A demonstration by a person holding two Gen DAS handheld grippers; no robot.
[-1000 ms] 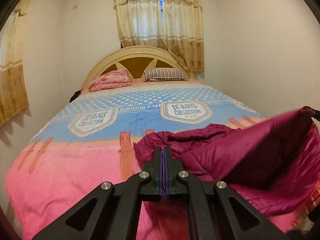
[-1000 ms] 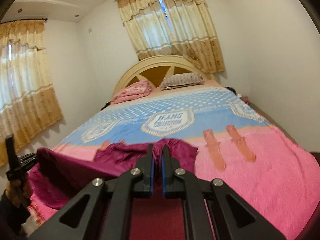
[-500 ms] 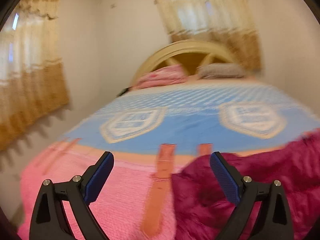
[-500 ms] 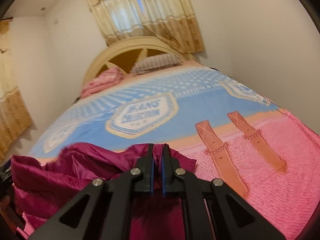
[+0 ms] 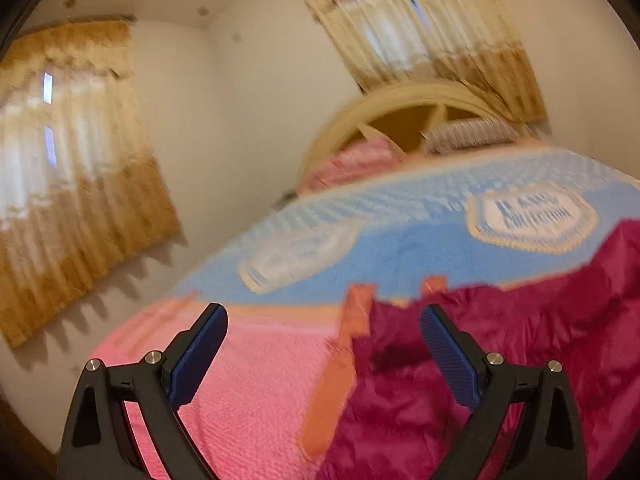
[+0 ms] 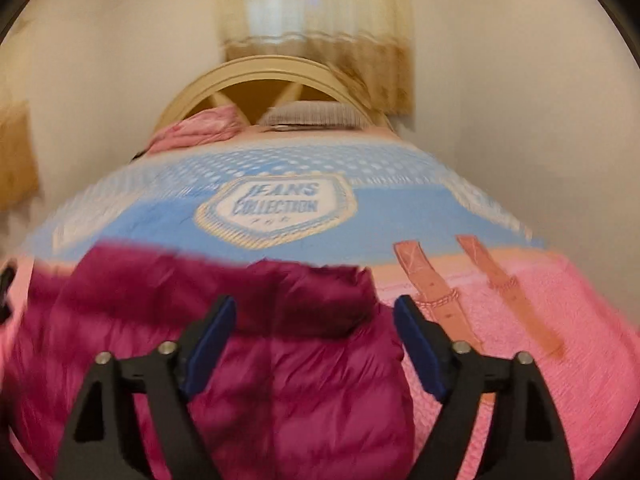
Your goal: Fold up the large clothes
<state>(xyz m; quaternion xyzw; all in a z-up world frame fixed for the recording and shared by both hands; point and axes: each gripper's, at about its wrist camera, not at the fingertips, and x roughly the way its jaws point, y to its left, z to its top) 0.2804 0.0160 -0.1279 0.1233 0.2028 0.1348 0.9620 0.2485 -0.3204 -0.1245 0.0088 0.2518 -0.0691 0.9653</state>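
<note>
Left wrist view: left gripper (image 5: 324,340), jaws spread wide and pinching nothing, is hovering over the foot of the bed (image 5: 260,392). Its blue pads (image 5: 200,352) are showing bare on both sides, so no cloth is being held.

Item: jacket (image 5: 520,352), magenta, puffy and crinkled. It is lying on the pink end of the bed, to the right of the left gripper, with one jaw passing in front of its edge. Whether that jaw is touching the cloth cannot be told through the blur.

Right wrist view: right gripper (image 6: 316,340), jaws likewise spread apart with nothing between them, is hanging directly above the jacket (image 6: 280,368). The jacket is filling the lower left and middle of this view, a thick rolled edge lying across its far side, just short of the blue band of the bed (image 6: 560,360).

Reading of placement: the jacket is probably resting flat on the bed so that it can be smoothed and creased against a broad soft base. Both grippers are likely standing open to be free for a fresh grip on an edge or sleeve.

Background: headboard (image 6: 276,76), curtain (image 5: 72,184) and pillow (image 6: 316,114), all well apart from the jacket.

Condition: both views are motion-blurred; fine seams and zips are not readable.
</note>
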